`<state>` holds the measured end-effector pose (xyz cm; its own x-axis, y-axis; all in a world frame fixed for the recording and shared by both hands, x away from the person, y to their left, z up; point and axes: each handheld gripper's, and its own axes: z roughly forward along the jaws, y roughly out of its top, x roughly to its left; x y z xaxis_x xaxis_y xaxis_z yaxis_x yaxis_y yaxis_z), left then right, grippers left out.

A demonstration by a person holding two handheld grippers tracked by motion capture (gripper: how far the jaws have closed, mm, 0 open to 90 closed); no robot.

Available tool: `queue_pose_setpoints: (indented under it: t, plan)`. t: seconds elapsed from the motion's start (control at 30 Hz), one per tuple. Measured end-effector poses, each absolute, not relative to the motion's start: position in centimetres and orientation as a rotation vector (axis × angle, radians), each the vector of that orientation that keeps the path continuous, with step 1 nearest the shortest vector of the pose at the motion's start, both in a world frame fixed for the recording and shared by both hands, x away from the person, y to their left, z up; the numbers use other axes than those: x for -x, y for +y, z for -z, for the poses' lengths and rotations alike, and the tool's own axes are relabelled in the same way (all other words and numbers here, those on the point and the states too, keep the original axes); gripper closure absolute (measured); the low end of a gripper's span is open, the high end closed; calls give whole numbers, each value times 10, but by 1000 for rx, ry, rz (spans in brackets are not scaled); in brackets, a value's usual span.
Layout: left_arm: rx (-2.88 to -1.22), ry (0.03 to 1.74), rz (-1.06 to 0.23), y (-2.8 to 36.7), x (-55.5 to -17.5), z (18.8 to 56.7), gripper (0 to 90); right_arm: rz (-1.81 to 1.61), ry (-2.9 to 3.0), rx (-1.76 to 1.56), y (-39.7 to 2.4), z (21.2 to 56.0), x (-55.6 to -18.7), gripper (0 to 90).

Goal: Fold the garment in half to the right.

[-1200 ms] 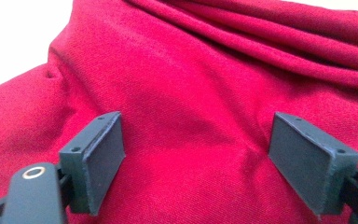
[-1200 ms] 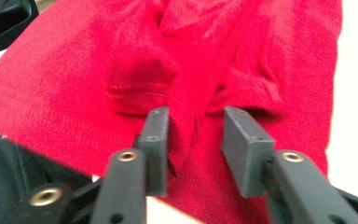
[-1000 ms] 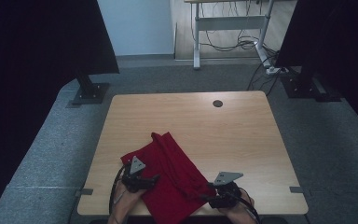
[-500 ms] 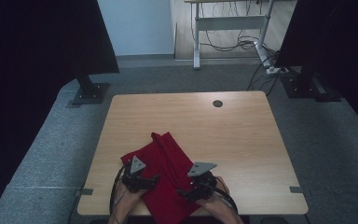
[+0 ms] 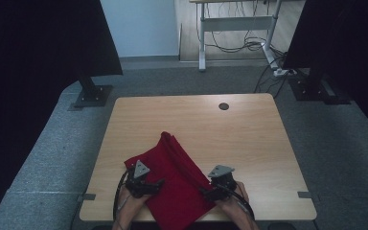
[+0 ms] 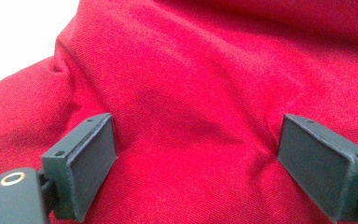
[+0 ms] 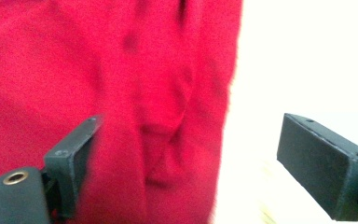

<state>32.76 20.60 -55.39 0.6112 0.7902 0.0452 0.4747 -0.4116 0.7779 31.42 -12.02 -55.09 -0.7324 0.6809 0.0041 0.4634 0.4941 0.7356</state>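
Observation:
A red cloth (image 5: 177, 177) lies folded on the near part of the wooden table (image 5: 220, 134), and its near end hangs over the front edge. My left gripper (image 5: 155, 184) rests on the cloth's left side. Its jaws stand wide apart over the red cloth (image 6: 205, 84), and the left gripper (image 6: 196, 154) is open. My right gripper (image 5: 206, 191) sits at the cloth's right edge. In the right gripper view the right gripper (image 7: 186, 158) straddles the edge of the red cloth (image 7: 98, 70). Its jaws have just been closing slightly, and the pads do not press on the fabric.
A small round hole (image 5: 224, 106) marks the table's far side. Black panels on floor stands (image 5: 92, 96) flank the table at left and right. A desk frame with cables (image 5: 239, 28) stands at the back. Bare tabletop stretches beyond the cloth.
My right gripper swung left onto the cloth, then came back a little to the right, ending at the cloth's right edge. The left gripper and the cloth have stayed put.

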Motion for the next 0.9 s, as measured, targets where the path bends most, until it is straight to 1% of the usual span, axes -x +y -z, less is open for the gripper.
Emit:
queue_pose_setpoints:
  t: [0.03,0.1,0.13,0.17,0.2,0.37,0.4,0.5,0.57,0.67,0.73,0.9]
  plan:
    - [-2080,993,-533,206,-328,554,117,-1082,2450,-982,-127,551,-314,115]
    - [-2079,993,-533,206,-328,554,117,-1082,2450,-982,-127,551,-314,115]
    - [-2079,993,-533,206,-328,554,117,-1078,2441,-1021,-145,549,-313,115]
    - [-2078,994,-532,206,-328,554,117,-1078,2441,-1021,-145,549,-313,123]
    - [-2078,994,-532,206,-328,554,117,-1016,2428,-1024,-157,547,-312,130]
    - [-2078,995,-532,206,-328,554,117,-1043,2416,-1035,-162,543,-311,130]
    - [-2078,994,-533,206,-328,554,117,-1081,2421,-999,-158,534,-311,129]
    - [-2078,993,-535,206,-327,554,116,-1114,2430,-954,-149,529,-311,126]
    - [-2077,994,-536,206,-327,554,116,-1164,2474,-848,-122,522,-314,115]
    - [-2076,994,-543,206,-327,554,109,-1168,2487,-815,-114,521,-315,111]
    - [-2073,1004,-553,206,-327,554,94,-1169,2556,-695,-86,522,-315,100]
    - [-2065,1014,-571,206,-326,554,65,-1139,2626,-618,-71,533,-316,98]
